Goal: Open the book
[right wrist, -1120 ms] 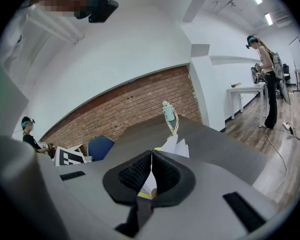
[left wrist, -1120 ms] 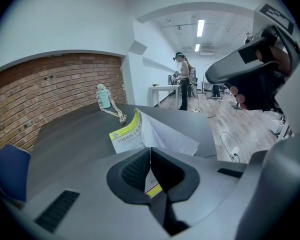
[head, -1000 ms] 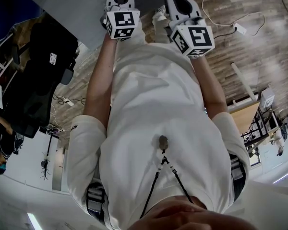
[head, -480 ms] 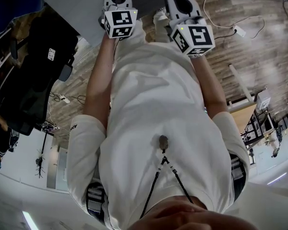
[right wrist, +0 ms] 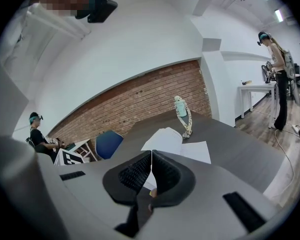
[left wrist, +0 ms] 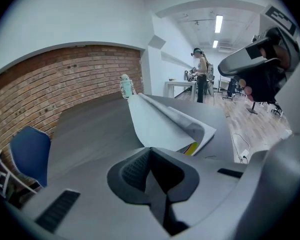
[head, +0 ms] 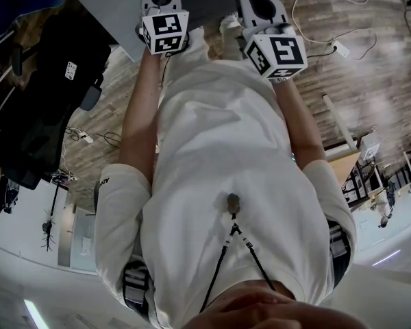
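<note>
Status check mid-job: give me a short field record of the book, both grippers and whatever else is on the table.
book: lying on the table, white sheet flat at its right
page: lifted and curled over
left gripper: jaws closed; the page's near edge runs to the tips, but a pinch cannot be confirmed
right gripper: jaws closed, pointing at the book
bottle: upright beyond the book, patterned strap hanging from it

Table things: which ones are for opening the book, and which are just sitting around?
For the job:
- the book, with one page curling up
- the left gripper and the right gripper, both shut

Just lying about:
- the bottle with a lanyard, behind the book
- the blue chair
</note>
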